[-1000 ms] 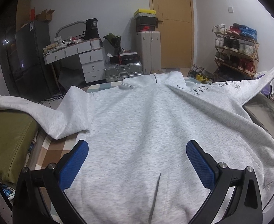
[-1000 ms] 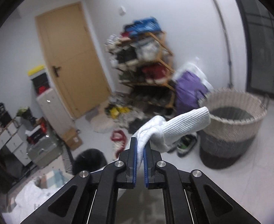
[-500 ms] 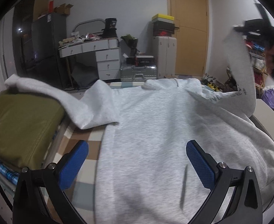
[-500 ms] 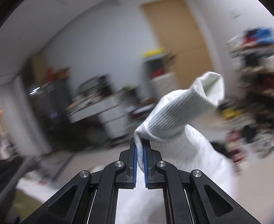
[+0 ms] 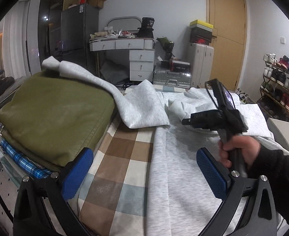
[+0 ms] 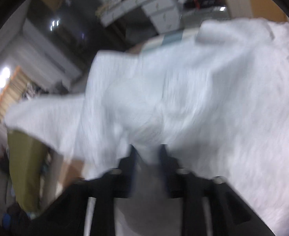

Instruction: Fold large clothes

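The right gripper [image 6: 147, 155] has just been opening; its jaws stand parted with the sleeve cuff [image 6: 147, 131] between them, laid across the grey sweatshirt [image 5: 183, 167] straight ahead. The left gripper [image 5: 144, 172] hangs empty and wide open over the near hem. The other sleeve [image 5: 112, 90] trails away to its left, draped over an olive cushion [image 5: 51, 114], nearer the left hand.

I see sweatshirt [image 5: 176, 157] spread on bed [image 5: 122, 157], frame centre to lower right | its sleeve [image 5: 105, 84] draped left over cushion [image 5: 51, 114] at frame left | right gripper [image 5: 185, 121] above garment, right of centre | desk [image 5: 124, 45], suitcase [image 5: 172, 78] behind bed, upper centre | shoe rack [image 5: 280, 84] far right
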### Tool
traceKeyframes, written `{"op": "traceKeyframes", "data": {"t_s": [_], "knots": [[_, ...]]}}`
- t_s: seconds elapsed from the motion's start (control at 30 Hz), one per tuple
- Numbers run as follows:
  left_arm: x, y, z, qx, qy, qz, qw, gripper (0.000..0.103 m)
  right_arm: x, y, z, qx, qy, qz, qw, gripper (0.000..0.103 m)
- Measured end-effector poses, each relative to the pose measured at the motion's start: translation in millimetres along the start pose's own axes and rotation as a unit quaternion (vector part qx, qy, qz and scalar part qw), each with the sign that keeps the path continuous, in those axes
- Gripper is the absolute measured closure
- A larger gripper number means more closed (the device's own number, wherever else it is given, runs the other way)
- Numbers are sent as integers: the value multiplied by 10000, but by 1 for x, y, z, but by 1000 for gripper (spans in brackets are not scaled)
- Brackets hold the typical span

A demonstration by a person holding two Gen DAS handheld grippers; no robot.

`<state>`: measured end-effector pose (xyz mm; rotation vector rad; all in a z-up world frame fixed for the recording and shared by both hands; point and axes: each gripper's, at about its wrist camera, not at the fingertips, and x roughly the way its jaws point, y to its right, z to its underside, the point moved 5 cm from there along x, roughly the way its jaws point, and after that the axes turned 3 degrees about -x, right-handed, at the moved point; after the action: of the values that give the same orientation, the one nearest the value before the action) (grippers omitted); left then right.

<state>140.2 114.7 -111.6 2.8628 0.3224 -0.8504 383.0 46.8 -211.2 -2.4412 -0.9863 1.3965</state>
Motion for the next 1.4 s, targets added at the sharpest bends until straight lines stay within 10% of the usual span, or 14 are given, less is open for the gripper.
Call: {"op": "traceKeyframes", "data": {"t_s": [0.2, 0.33, 0.43, 0.53, 0.73, 0.87, 1.13, 1.27, 1.4], "knots": [[7, 4, -2, 20, -58, 83, 9999, 1, -95, 10, 3, -350, 807, -35, 9961, 44], [12, 13, -3, 66, -104, 90, 9999, 1, -155, 71, -19, -221, 1450, 1389, 9794, 27], [17, 21, -5, 120, -181, 143, 9997, 1, -154, 129, -22, 214, 1137, 2320, 9658, 28], [26, 31, -23, 261, -215, 279, 9990, 1, -142, 185, -1, 504, 441, 3798, 9226, 27], [82, 101, -88, 933, -386, 814, 9916, 1, -163, 205, 10, 582, 448, 2928, 9533, 25], [172, 163, -105, 1447, -897, 807, 9821, 1, -207, 212, -9, 1002, 1306, 2436, 9558, 17], [306, 196, -41, 1817, -2343, 85, 9550, 1, -183, 293, -12, 1110, 414, 3233, 9389, 16], [307, 179, -40, 1428, -2485, 209, 9578, 1, -179, 272, -7, 598, 241, 3662, 9283, 16], [264, 157, -59, 1536, -2047, 270, 9663, 2, -210, 227, -3, 966, 1126, 2631, 9533, 16]]}}
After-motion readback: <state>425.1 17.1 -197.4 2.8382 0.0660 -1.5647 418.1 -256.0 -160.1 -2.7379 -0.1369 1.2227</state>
